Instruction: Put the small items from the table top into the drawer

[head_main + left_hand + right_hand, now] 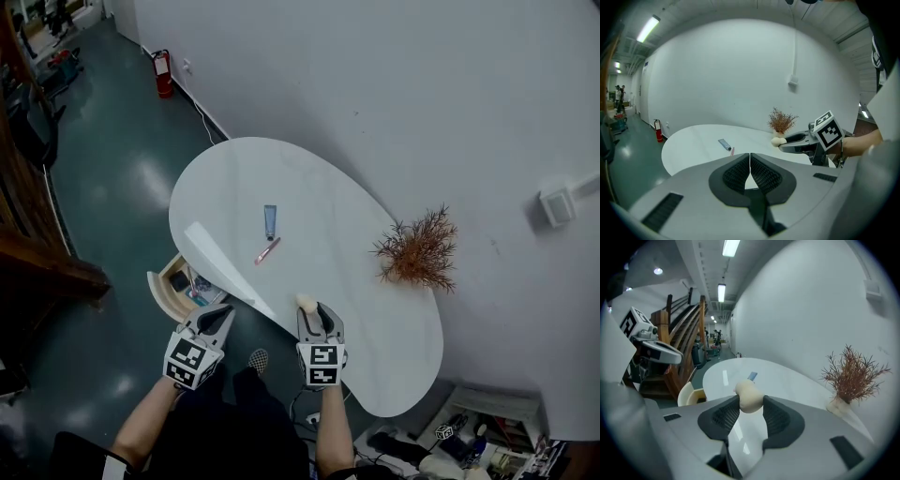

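The right tool (315, 312) is clamping the cream lump (749, 397) over the near edge of the table (375, 323), likely needing steady pressure while crossing to the open drawer (169, 284), clear of the left tool (217, 319), whose jaws are sitting together, empty.

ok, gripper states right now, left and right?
Left gripper: jaws shut, nothing between them.
Right gripper: jaws shut on a cream egg-shaped item.

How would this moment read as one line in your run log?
right gripper: shut on beige sponge | left gripper: shut, empty | table: blue tube, pink stick | drawer: open
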A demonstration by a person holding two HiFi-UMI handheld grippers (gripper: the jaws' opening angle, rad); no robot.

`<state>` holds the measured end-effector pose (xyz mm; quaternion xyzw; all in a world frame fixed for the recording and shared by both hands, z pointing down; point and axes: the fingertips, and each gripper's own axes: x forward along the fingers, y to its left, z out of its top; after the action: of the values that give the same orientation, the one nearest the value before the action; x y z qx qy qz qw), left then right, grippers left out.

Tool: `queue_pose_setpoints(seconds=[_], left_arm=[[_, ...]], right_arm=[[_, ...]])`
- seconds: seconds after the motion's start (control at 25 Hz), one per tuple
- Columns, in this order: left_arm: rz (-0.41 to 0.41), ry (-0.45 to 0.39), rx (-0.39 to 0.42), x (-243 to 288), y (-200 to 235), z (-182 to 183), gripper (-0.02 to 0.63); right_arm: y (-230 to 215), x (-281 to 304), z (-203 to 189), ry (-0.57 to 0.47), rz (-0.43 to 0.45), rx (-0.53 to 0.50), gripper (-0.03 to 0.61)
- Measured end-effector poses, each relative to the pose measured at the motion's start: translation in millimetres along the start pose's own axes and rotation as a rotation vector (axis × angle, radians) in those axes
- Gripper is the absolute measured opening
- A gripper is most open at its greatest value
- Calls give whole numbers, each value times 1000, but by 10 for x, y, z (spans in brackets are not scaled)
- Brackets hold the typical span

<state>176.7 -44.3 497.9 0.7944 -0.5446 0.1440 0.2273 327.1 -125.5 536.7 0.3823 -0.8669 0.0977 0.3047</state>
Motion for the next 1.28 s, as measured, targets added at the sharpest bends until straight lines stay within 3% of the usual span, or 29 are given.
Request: queue_pose_setpoints(seconds=[0.36, 0.72, 0.96, 1.28], left_arm=[[122, -38, -27, -466, 338, -63, 20], [290, -97, -89, -1043, 663, -197, 20], [363, -123, -120, -1391, 954, -273, 20], [390, -121, -138, -1777, 1490, -415, 20]], right_arm=[[543, -41, 565, -126, 96, -77, 175], [1356, -42, 1021, -228, 271, -169, 175], [1929, 10, 1236, -254, 364, -232, 175], [2532, 327, 1365, -220, 406, -249, 175]])
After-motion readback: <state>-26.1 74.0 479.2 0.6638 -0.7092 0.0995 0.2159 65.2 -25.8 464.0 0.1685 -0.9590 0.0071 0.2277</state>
